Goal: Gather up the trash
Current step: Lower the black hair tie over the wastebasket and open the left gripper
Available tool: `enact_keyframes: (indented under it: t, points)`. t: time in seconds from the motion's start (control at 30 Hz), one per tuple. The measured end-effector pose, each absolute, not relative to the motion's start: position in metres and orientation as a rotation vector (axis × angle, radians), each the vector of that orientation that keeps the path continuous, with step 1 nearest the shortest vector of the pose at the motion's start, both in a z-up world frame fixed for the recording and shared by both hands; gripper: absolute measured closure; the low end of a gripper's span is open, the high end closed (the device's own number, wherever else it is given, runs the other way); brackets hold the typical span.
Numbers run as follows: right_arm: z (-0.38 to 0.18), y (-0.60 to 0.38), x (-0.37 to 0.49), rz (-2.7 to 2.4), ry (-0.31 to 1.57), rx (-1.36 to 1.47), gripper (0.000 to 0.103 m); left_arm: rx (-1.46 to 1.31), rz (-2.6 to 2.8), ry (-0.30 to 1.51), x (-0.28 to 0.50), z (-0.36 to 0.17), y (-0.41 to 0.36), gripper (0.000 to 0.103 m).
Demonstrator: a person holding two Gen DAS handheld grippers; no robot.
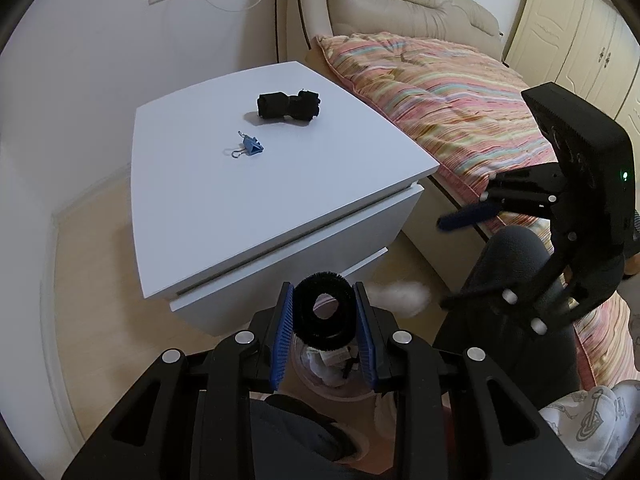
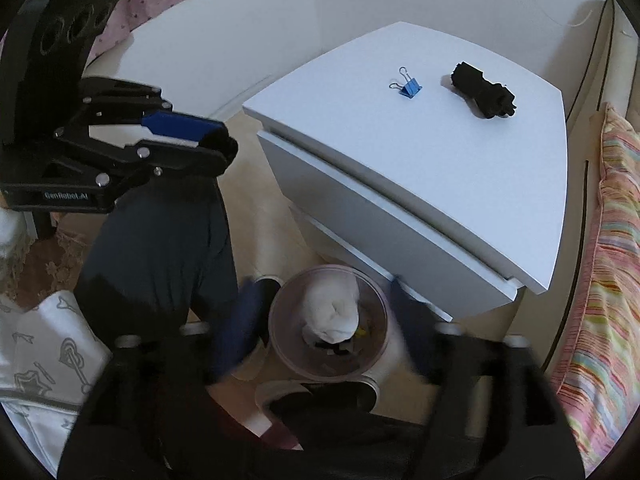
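Left-wrist view: my left gripper (image 1: 323, 322) pinches a black ring-shaped brush roll (image 1: 323, 312) between its blue pads, holding it directly above the small round trash bin (image 1: 320, 384) on the floor. Crumpled white scraps show in the bin beneath the ring. A white tissue wad (image 1: 400, 298) appears blurred in the air just right of the ring, between my two grippers. My right gripper (image 1: 452, 262) enters from the right with its fingers spread wide and nothing between them.

Right-wrist view: the blurred blue fingers of my right gripper (image 2: 324, 328) stand far apart on either side of the trash bin (image 2: 280, 344), and the tissue wad (image 2: 332, 316) sits over the bin's mouth, clear of both pads. My left gripper (image 2: 218, 142) reaches in from the left, clamped on the brush roll (image 2: 220, 142).

On the white nightstand (image 1: 280, 200) lie a blue binder clip (image 1: 250, 146) and a rolled black cloth (image 1: 288, 106), near each other but apart. A bed with a striped quilt (image 1: 440, 100) runs along the nightstand's far side. A dark trouser leg (image 2: 160, 248) shows beside the bin.
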State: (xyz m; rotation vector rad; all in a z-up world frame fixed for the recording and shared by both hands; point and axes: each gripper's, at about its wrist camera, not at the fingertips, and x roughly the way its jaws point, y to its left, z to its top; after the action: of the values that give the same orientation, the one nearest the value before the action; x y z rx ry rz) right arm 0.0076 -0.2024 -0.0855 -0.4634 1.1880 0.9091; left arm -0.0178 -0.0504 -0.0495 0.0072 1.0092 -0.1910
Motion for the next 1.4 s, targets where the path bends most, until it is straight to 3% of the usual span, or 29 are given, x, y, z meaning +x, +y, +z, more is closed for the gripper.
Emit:
enact_keyframes:
  t: [0.43, 1.27, 1.33, 1.4]
  points:
    - [-0.079, -0.211, 0.008, 0.86, 1.171, -0.433, 0.007, 0.012, -0.216, 1.022, -0.019, -0.054, -0.056, 0.074]
    - [-0.045, -0.252, 0.019, 0.746, 1.105, -0.373, 0.006, 0.063, -0.31, 1.02, -0.011, -0.048, -0.093, 0.071]
    - [-0.044, -0.254, 0.019, 0.744, 1.103, -0.367, 0.006, 0.065, -0.312, 1.023, -0.009, -0.05, -0.094, 0.059]
    - [-0.044, -0.256, 0.02, 0.741, 1.102, -0.359, 0.006, 0.053, -0.303, 1.018, -0.008, -0.052, -0.093, 0.02]
